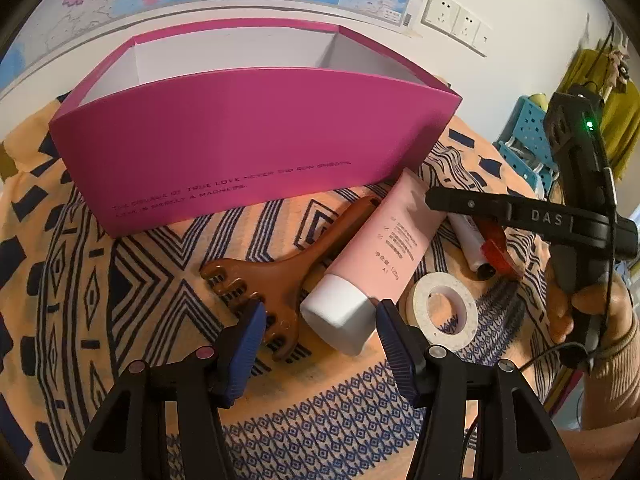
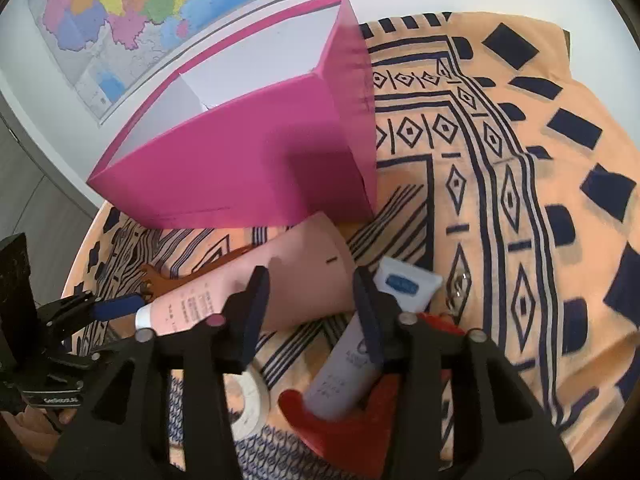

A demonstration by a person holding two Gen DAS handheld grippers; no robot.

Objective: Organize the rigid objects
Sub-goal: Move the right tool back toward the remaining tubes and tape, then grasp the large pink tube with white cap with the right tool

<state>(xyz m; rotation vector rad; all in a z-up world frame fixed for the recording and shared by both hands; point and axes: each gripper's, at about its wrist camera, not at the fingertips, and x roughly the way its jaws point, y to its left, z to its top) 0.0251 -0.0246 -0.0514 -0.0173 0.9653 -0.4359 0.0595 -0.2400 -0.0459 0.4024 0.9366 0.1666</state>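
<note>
While box (image 1: 224,148) abuts tube (image 1: 376,252), claws gape.

The pink box (image 1: 248,136) reads "TRUE LOVE NEVER DID RUN SMOOTH" and "A MADNESS." The right gripper (image 1: 440,200) says "DAS".

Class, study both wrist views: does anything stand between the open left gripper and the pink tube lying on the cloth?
Nothing visible does. The left gripper is open, and the white cap of the pink tube lies right at its fingertips. The brown massage comb lies beside the tube, near the left finger, not across the path.
</note>
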